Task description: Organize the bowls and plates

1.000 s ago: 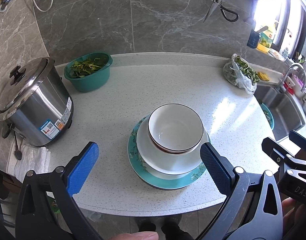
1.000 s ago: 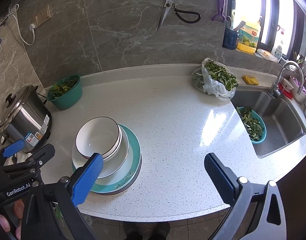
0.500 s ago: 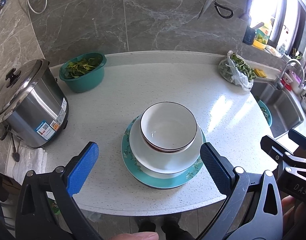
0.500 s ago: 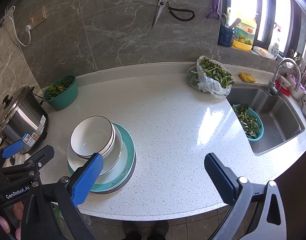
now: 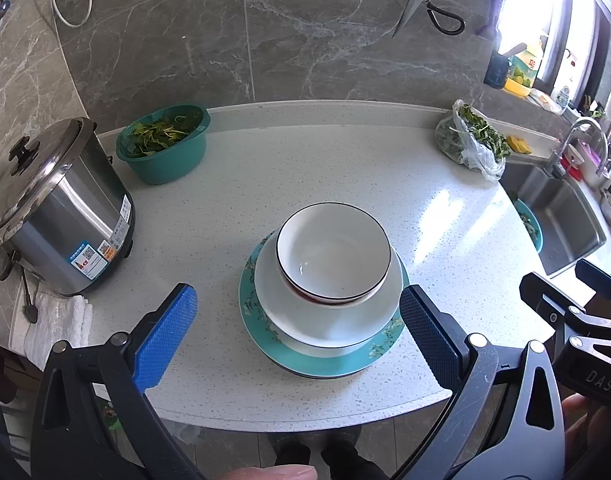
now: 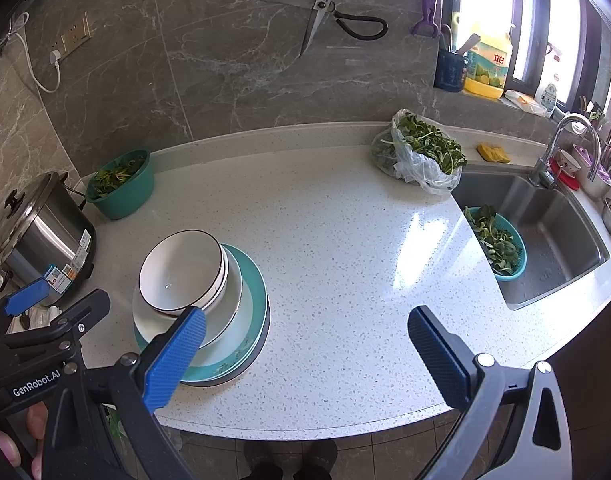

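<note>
**Both grippers hanging open over a finished-looking stack**

The left gripper [image 5: 293, 334] is hovering above the counter [image 5: 345, 168] with its blue fingers spread wide and nothing between them. The right gripper [image 6: 305, 354] is doing the same further right, fingers wide apart and holding nothing.

The stack is sitting near the counter's front edge. A teal plate [image 5: 333, 364] is lying at the bottom, a white plate [image 5: 329, 328] is resting on it, and a bowl [image 5: 333, 256] with a dark rim is sitting on top, nested over a second bowl whose edge is only just showing.

A rice cooker [image 5: 61, 208] is standing to the left, a teal basin [image 5: 165, 148] of greens behind it, and a bag [image 6: 421, 156] of greens is lying beside the sink [image 6: 545, 232].
</note>
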Demonstrator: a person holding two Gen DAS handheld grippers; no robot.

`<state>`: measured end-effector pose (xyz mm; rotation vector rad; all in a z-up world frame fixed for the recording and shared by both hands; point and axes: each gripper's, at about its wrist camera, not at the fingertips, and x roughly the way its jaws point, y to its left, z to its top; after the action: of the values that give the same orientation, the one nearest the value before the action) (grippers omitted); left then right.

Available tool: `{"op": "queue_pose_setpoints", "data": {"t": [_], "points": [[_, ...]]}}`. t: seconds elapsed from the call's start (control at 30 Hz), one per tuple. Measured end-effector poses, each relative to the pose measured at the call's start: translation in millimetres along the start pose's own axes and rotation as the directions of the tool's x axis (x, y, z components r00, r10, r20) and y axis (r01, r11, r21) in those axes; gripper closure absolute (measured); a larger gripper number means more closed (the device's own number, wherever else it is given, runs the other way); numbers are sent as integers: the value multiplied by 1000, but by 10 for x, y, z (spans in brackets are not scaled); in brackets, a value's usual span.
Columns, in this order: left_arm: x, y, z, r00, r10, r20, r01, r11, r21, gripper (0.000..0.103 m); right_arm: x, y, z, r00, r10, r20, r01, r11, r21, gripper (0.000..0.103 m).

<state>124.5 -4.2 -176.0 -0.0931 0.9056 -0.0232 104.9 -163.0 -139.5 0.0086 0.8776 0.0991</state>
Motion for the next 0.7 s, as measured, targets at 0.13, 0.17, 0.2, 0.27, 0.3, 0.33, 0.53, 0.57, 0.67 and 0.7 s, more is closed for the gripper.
{"op": "queue_pose_setpoints", "data": {"t": [0.13, 0.17, 0.2, 0.27, 0.3, 0.33, 0.53, 0.57, 0.67, 0.7], "points": [[9, 3, 3, 1000, 0, -2, 0, 1000, 0, 0, 0, 9, -14, 1000, 1, -1, -1, 1000, 1, 0], [8, 4, 2, 1000, 0, -2, 0, 1000, 0, 0, 0, 7, -16, 1000, 1, -1, -1, 1000, 1, 0], [9, 4, 2, 1000, 1, -2, -1, 1000, -1, 0, 1, 11, -14, 1000, 0, -1, 0, 1000, 1, 0], [13, 11, 0, 1000, 0, -1, 0, 1000, -2, 0, -1, 9, -17, 1000, 1, -1, -1, 1000, 2, 0], [11, 10, 2, 1000, 1, -2, -1, 1000, -1, 0, 1, 11, -14, 1000, 0, -1, 0, 1000, 2, 0], [11, 10, 3, 1000, 1, -2, -1, 1000, -1, 0, 1, 11, -13, 1000, 0, -2, 0, 1000, 1, 0], [8, 22, -9, 1000, 1, -4, -1, 1000, -4, 0, 5, 46, -41, 1000, 2, -3, -2, 1000, 2, 0], [10, 26, -9, 1000, 0, -5, 0, 1000, -5, 0, 7, 45, -40, 1000, 1, -3, -1, 1000, 2, 0], [5, 33, -13, 1000, 3, -5, -3, 1000, -6, 0, 7, 44, -44, 1000, 2, -4, -2, 1000, 3, 0], [2, 37, -17, 1000, 4, -4, -4, 1000, -9, 0, 14, 57, -47, 1000, 2, -4, -2, 1000, 3, 0]]}}
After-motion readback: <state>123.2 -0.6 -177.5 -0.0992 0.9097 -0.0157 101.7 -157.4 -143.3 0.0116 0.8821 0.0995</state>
